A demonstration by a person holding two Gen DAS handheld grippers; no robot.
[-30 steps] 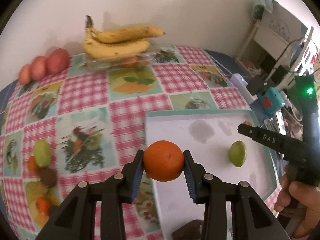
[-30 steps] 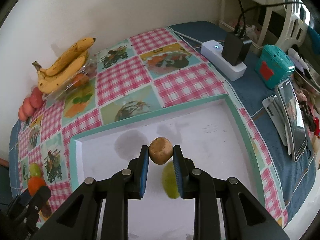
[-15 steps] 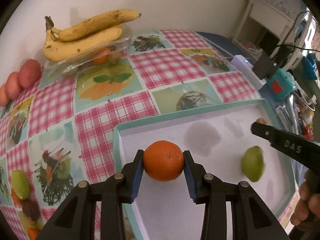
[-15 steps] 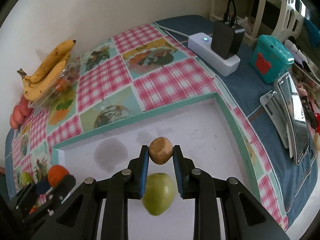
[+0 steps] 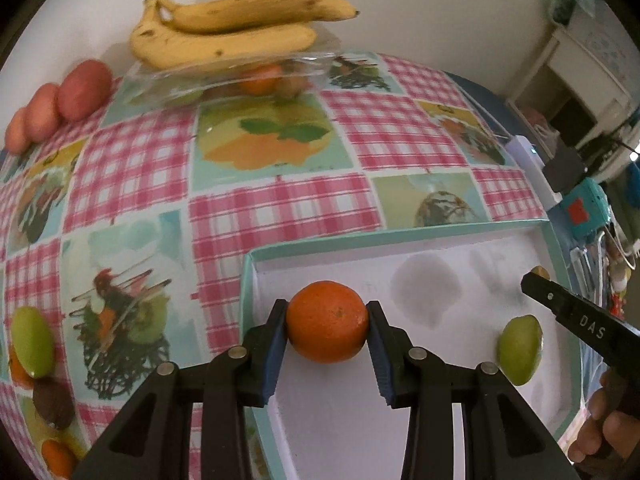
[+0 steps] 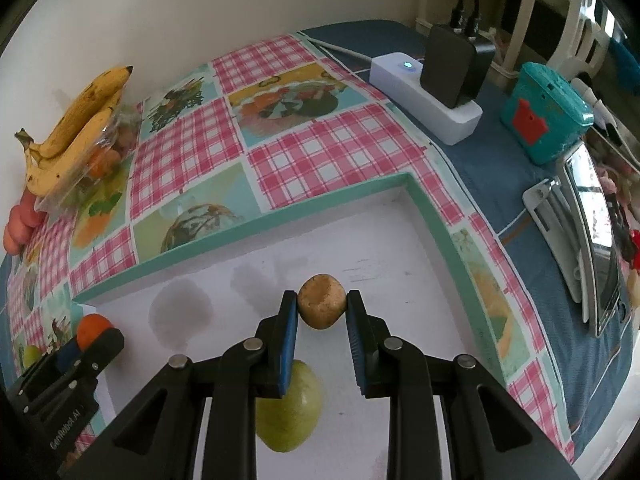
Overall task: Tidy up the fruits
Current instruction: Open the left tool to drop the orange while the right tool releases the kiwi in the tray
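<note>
Your left claw (image 5: 327,322) is clamped on the orange (image 5: 327,321), both blue pads pressed to its sides, and it sits low in the middle of the left wrist frame, over the near left corner of the white tray (image 5: 440,236) with the teal rim. Your right claw (image 6: 322,307) is clenched on a small brown fruit (image 6: 322,301), centre of the right wrist frame, above the tray floor. A green fruit (image 6: 294,412) lies on the tray floor just below that claw in the frame, partly hidden by its left finger. In the left wrist frame the bananas (image 5: 232,28) rest on a clear plastic box (image 5: 240,78) at the top, red fruits (image 5: 60,104) line the upper left, and another green fruit (image 5: 32,346) lies on the checked cloth of the counter (image 5: 280,208) at the far left
</note>
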